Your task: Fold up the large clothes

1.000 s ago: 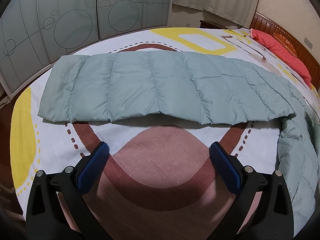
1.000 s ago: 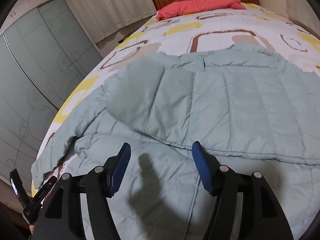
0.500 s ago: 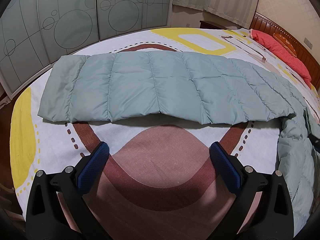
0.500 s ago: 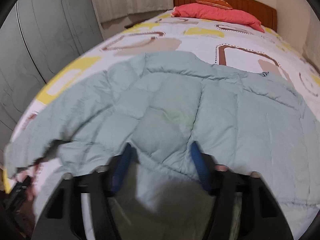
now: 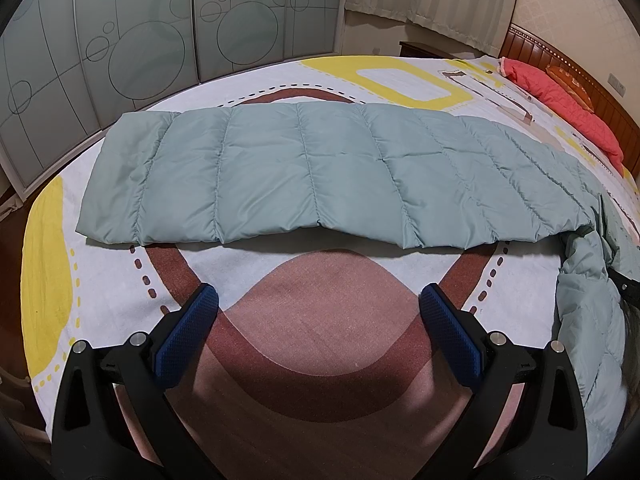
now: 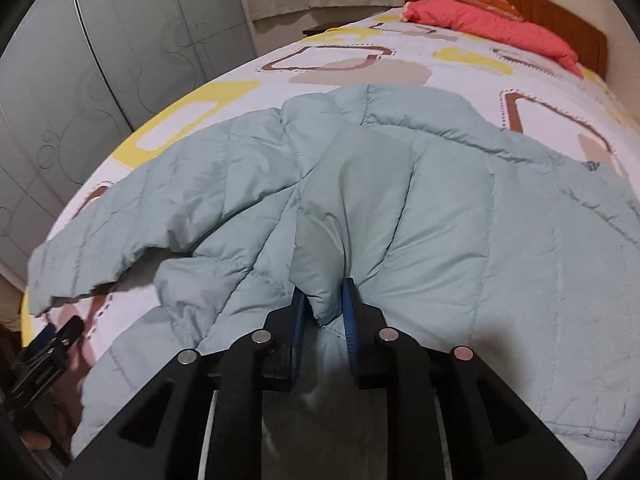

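Lying spread across the patterned bedspread (image 5: 320,80), the pale green quilted jacket (image 6: 460,208) has one sleeve (image 5: 304,172) stretched flat. The right gripper (image 6: 325,312) is closing, its blue pads (image 6: 349,320) pinching a raised fold of the jacket body. The left gripper (image 5: 318,320) hovers over bare bedspread with jaws wide and empty, near the sleeve. A red pillow (image 6: 488,26) rests at the wooden headboard (image 6: 520,4).

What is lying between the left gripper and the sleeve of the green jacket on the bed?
Nothing visible. Only a bare stretch of the patterned bedspread separates the open left gripper from the flat sleeve of the green padded jacket. The right gripper is closing, with a fold of the jacket between its fingers.
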Demonstrator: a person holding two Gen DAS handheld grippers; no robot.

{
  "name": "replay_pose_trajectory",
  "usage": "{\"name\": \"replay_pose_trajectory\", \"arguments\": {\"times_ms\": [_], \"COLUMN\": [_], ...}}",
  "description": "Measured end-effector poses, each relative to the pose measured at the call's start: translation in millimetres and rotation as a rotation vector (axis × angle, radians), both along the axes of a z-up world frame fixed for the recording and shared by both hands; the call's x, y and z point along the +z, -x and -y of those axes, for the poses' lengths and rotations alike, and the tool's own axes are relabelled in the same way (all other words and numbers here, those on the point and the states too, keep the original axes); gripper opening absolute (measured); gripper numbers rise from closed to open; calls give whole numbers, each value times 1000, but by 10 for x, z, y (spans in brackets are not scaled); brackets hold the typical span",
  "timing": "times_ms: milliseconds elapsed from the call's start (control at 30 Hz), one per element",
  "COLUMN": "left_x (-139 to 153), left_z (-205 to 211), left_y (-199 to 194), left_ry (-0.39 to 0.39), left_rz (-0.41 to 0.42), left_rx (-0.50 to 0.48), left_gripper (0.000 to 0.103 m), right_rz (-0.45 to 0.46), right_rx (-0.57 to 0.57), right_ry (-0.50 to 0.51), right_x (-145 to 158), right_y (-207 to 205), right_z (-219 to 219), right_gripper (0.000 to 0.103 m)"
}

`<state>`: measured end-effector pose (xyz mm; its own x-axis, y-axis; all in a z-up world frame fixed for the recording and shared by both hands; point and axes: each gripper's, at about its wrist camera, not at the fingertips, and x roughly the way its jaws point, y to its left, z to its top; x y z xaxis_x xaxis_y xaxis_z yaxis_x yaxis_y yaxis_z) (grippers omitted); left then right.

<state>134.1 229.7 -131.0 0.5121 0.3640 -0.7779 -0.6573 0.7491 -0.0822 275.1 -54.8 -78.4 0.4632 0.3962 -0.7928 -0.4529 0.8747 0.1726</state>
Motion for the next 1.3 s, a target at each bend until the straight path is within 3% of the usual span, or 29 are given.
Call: {"name": "replay_pose_trajectory", "arguments": {"times_ms": [267,400,500,633,733,900,1100,1200,1300], "left_x": [-10,-12,-13,-14,-19,-21,-25,-30,-29], "left_z": [-11,-7,-9,-17,-1,29,48,56,58], "left_y": [6,-5,-9,-2,-17,-31,-51,-64,-66], "left_ry": [-8,-12,-15,-20,-24,-34,-46,-51,-51], "left_rz": [-4,-6,-7,-9,-10,-15,-25,-28,-28], "left_rx": [0,0,0,0,1,2,3,4,4], "left_gripper": [101,101,101,101,101,101,101,101,101], "right_rz": [-22,-32,24,65,96,63,42,-51,-38], "right_rx": [78,79,41,-111,-345,-654,-670,-639,-642], "right_ry": [-30,-110,-140,-189,-186,-162,-112,-114,-83], "right_x": [49,142,294,446,480,293,-5,-281,-148], "right_y": [142,214,320,349,252,4,-363,-564,-567], "right_z": [45,188,409,1043,1876,2968,3193,3214,3187], "right_gripper": [21,61,62,62,58,48,48,48,48]}}
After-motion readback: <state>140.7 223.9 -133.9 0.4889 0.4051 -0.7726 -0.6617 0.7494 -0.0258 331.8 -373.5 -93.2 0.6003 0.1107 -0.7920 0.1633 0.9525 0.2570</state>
